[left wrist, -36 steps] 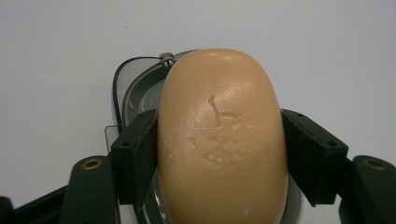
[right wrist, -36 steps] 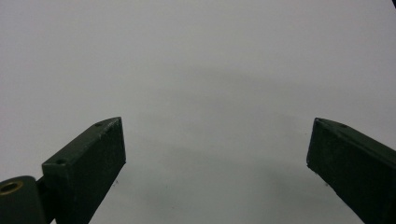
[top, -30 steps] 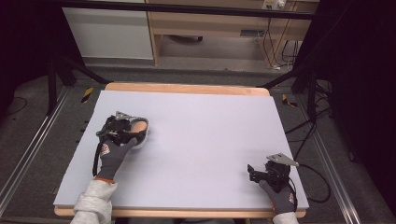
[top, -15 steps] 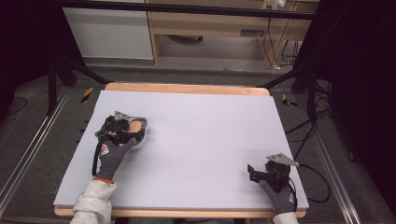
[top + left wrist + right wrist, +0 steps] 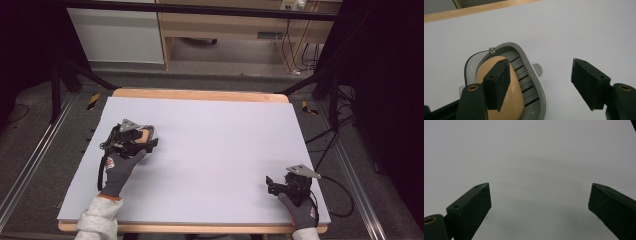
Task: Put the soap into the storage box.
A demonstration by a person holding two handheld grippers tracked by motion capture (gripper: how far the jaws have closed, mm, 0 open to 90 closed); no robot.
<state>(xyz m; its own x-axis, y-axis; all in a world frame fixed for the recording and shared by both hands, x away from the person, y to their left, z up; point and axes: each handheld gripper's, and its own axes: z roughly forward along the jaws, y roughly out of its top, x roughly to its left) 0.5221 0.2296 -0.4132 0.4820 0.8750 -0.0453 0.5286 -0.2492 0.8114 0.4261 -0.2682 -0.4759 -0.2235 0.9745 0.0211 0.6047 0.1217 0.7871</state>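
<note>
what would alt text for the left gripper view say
A brown egg lies in a grey slotted egg slicer on a pale table. The left gripper hangs above it, jaws apart: one black pad is in front of the egg, the other over bare table beside the slicer. A wooden table edge crosses the top left corner.

Your pale table top (image 5: 215,150) lies under both claws. Its wooden edge (image 5: 200,94) runs along the far side, well beyond your left claw (image 5: 145,140). Past that edge you have a white cabinet (image 5: 116,35) and a wooden desk (image 5: 225,25), with cables (image 5: 287,50) hanging by the desk. A metal floor rail (image 5: 30,170) runs outward of the left claw. One yellow-and-black floor mark (image 5: 93,101) sits beyond that claw, off the table. A second mark (image 5: 309,108) lies well beyond your right claw (image 5: 270,185).
</note>
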